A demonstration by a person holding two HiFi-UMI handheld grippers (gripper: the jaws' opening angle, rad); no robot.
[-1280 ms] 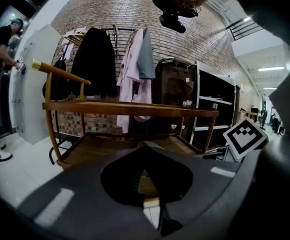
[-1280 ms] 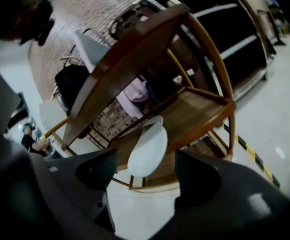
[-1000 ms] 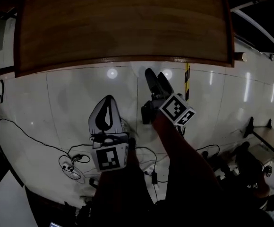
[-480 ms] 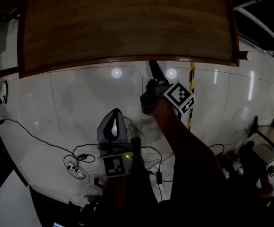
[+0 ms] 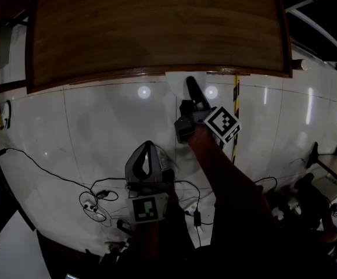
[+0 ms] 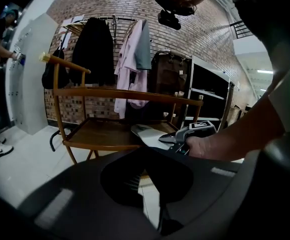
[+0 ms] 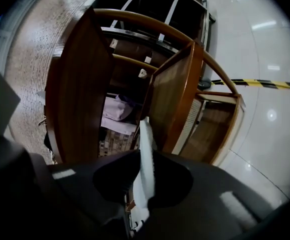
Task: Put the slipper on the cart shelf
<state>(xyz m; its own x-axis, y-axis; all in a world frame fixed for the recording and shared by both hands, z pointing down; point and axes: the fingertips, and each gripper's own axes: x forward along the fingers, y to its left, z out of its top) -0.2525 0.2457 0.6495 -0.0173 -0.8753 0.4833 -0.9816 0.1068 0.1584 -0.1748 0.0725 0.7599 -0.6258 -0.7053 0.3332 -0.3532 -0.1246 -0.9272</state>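
Glossy white floor tiles [image 5: 70, 132] run underfoot, with a tangle of cables [image 5: 93, 201] lying nearest the person. Just above them the left gripper [image 5: 149, 186] hangs low and well back from the cart. Its jaws are drawn together on one end of a grey slipper [image 5: 135, 167], which stands up out of the grip, clear of the floor. I judge it is parked there, waiting its turn while the other hand works.

Farther out, the right gripper [image 5: 190, 86] reaches under the front edge of the cart's top shelf [image 5: 157, 28]. Its jaws have just been closing, and a pale slipper [image 7: 145, 149] sits between them. The right gripper view shows the sole edge-on in the gap, pinched from both faces. That sole lies parallel to the shelves, which suits sliding it in flat.

In the left gripper view the pale slipper's free end reaches over the front of the lower shelf [image 6: 100, 134]. Whether it rests on the wood or hovers just above it, I cannot tell. The placing looks nearly made but not yet let go.

Beyond the cart, a clothes rail [image 6: 110, 44] hung with coats stands against a brick wall [image 6: 150, 6].
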